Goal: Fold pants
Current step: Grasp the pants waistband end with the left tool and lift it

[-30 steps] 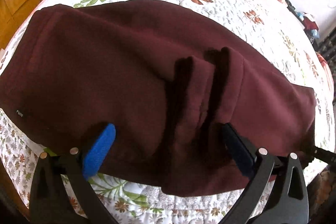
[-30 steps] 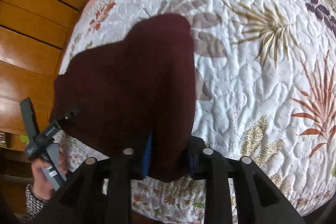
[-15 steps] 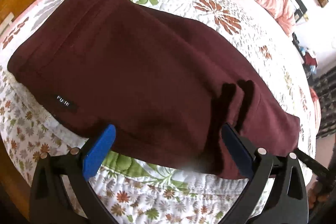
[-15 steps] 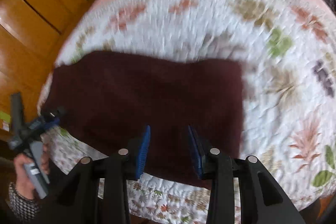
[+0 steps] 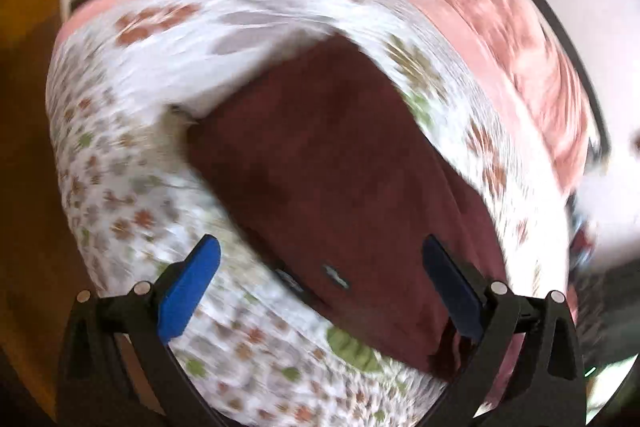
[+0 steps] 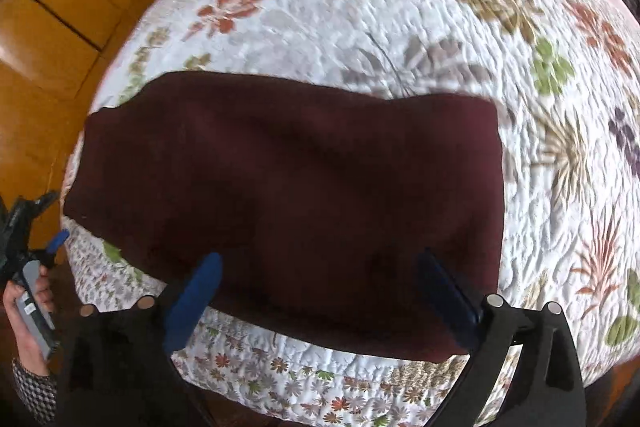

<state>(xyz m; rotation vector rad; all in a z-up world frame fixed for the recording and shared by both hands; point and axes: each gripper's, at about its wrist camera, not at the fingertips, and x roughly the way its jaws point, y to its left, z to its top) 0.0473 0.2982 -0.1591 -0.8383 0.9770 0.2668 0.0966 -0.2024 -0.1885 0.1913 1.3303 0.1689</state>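
Both tools are standing spread; my right tool (image 6: pixel 316 297) is opening above the pants (image 6: pixel 288 195), pinching nothing. Pants are lying folded on the bed (image 6: pixel 400 7); I am judging the near edge needs squaring.

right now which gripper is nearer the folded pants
Right. The right gripper hangs over the pants' near edge, jaws opening, nothing pinched. The left gripper is off past their end, beside the bed.
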